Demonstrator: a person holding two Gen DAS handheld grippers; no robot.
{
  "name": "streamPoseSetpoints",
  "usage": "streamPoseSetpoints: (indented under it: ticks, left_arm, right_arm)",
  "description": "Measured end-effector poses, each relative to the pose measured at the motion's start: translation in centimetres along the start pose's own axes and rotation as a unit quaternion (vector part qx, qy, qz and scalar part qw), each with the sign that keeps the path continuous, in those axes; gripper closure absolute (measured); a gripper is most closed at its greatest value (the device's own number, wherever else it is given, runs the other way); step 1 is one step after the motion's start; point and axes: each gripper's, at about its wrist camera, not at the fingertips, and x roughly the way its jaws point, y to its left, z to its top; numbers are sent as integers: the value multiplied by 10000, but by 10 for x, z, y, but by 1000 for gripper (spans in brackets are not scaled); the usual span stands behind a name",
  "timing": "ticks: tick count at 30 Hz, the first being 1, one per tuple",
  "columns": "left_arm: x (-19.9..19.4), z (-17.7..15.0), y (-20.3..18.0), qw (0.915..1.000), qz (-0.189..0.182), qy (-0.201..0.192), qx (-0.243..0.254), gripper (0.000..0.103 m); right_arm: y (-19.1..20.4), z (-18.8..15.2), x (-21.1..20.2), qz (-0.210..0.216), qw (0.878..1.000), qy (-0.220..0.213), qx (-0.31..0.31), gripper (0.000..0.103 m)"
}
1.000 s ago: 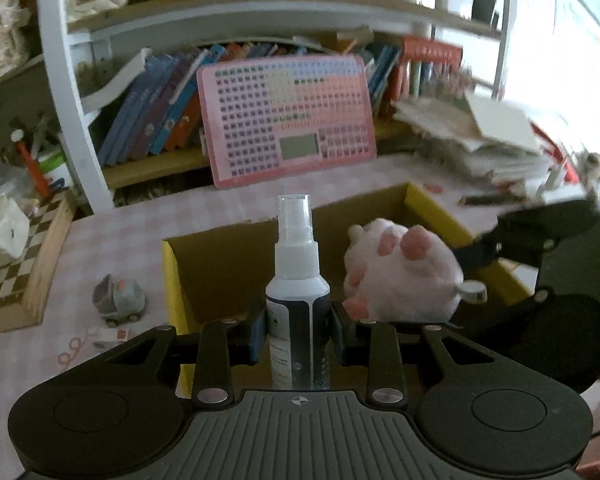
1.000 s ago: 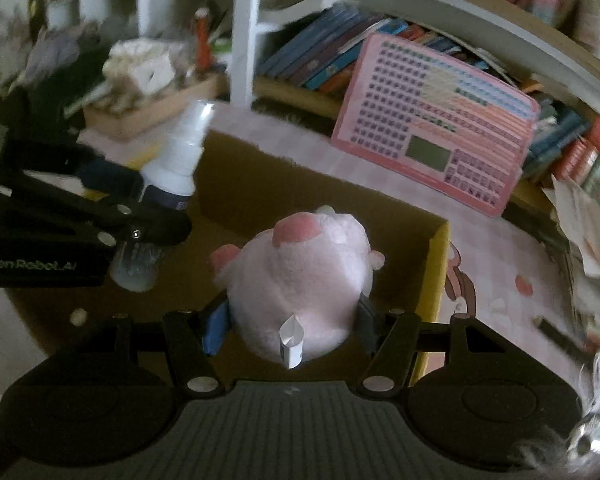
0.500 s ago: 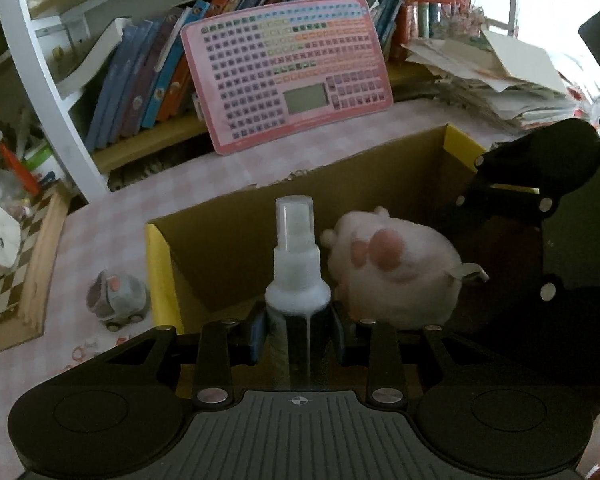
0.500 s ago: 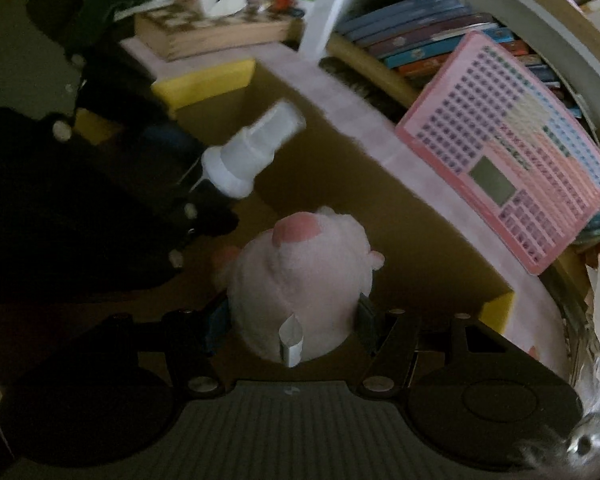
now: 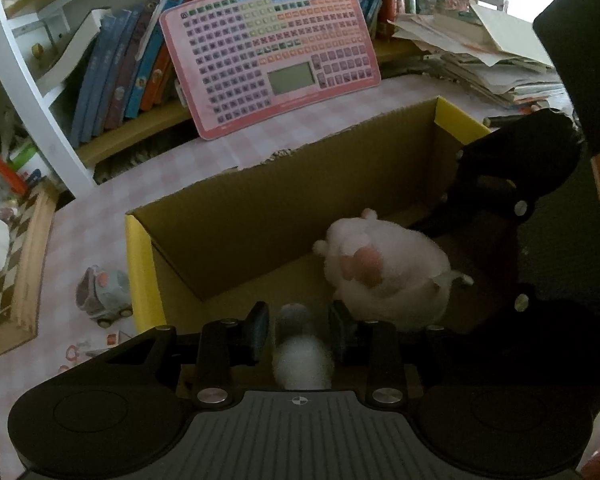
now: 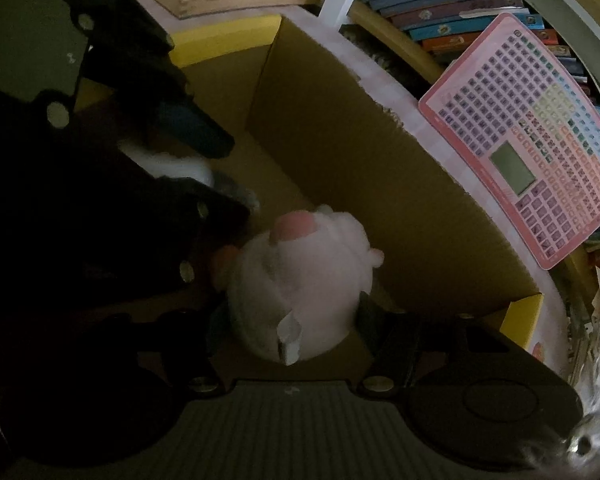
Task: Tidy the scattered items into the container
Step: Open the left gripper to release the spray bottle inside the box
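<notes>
While both our grippers reach down into the cardboard box, our left gripper has its fingers spread, the spray bottle (blurred, nozzle end toward the camera) sitting between them without clear contact. Our right gripper pinches the pink plush toy low inside the box. A small toy car sits on the checked tablecloth just beside the box's left wall.
</notes>
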Motion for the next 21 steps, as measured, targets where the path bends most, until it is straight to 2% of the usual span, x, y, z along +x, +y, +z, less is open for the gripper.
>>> streamPoseSetpoints:
  ticks: [4,5,9,11,21]
  left_arm:
    - [-4,-1,-1,9999,-74,-118,22,60]
    - [-6,-2,-2,9998,-25,-182,42,55]
    - [-14,-3,3,9986,263,-436,-163,24]
    - [-20,-4,7,9978,283,-537,-256,18]
    - [-64,-12,10,9922,378,-1039,-576,7]
  right_arm:
    - [1,1,-2,40,10000,-70,10,18]
    - [1,1,-3,38,9999,-108,27,17]
    - [1,-1,-8,-4,9997,-231,78,16]
    - [-1,-4,-14,12,9993,-327,159,13]
    - [-12,-18,-64,188,9912,-984,866,11]
